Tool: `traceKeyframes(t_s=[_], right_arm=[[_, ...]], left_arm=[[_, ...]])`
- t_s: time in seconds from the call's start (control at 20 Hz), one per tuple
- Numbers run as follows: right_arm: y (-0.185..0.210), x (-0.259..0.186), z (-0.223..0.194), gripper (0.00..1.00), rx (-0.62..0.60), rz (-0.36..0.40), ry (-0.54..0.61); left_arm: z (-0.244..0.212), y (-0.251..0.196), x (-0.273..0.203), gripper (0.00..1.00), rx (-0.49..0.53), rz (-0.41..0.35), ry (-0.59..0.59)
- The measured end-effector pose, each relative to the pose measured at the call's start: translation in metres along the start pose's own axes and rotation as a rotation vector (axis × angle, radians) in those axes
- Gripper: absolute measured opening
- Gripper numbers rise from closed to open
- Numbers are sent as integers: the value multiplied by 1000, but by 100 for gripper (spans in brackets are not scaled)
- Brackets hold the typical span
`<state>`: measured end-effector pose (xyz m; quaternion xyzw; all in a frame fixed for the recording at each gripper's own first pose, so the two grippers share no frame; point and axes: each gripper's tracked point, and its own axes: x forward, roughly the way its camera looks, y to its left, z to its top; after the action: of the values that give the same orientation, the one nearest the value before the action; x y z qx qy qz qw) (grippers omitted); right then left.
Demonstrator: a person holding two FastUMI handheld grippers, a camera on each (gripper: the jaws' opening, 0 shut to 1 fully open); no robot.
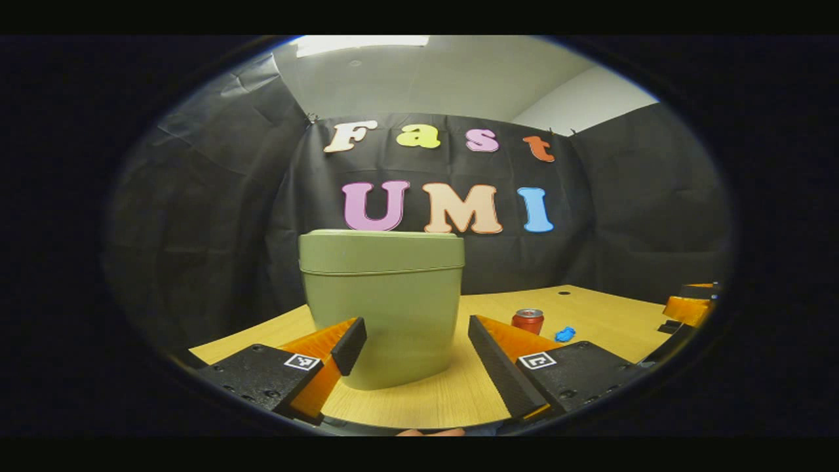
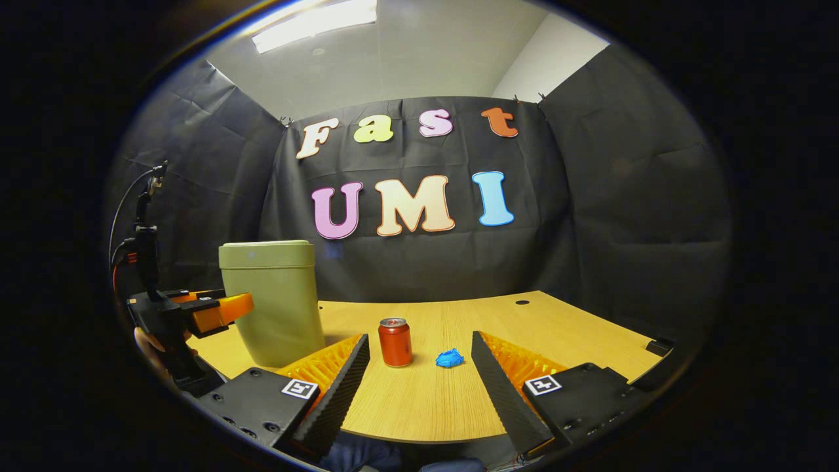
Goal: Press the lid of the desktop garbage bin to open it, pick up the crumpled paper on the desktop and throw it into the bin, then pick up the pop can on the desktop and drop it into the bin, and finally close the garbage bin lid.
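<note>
A green garbage bin point(image 1: 382, 308) with its lid point(image 1: 380, 252) down stands on the wooden desk, close in front of my left gripper point(image 1: 419, 357), which is open and holds nothing. To the bin's right stand a red pop can point(image 1: 527, 321) and a blue crumpled paper point(image 1: 565, 334). In the right gripper view the bin point(image 2: 275, 301) is at the left, the can point(image 2: 395, 341) and the paper point(image 2: 449, 358) lie ahead between the fingers of my open right gripper point(image 2: 419, 377). The left gripper point(image 2: 210, 308), held by a hand, sits beside the bin.
The wooden desk point(image 2: 446, 400) has a small cable hole point(image 2: 522, 302) near its far edge. Black cloth walls close the booth behind and on both sides. The right gripper point(image 1: 688, 308) shows at the right edge of the left gripper view.
</note>
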<state>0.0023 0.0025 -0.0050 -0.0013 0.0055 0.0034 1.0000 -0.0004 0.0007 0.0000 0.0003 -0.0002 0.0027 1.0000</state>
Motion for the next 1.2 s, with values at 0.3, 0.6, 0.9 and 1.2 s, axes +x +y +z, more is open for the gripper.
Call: traceKeyframes(t_s=[0.3,0.6,0.9,1.2], right_arm=[[1,-1,1,98,4,-2,-1],[1,1,-1,98,-5,-3,-1],[-4,3,0,98,-7,-11,-1],[-7,11,2,98,-5,4,0]], left_arm=[[1,0,-1,94,1,0,0],[9,-3,-3,94,5,-22,-29],[18,4,1,67,32,-14,-51],[47,12,-4,10,59,4,-120]])
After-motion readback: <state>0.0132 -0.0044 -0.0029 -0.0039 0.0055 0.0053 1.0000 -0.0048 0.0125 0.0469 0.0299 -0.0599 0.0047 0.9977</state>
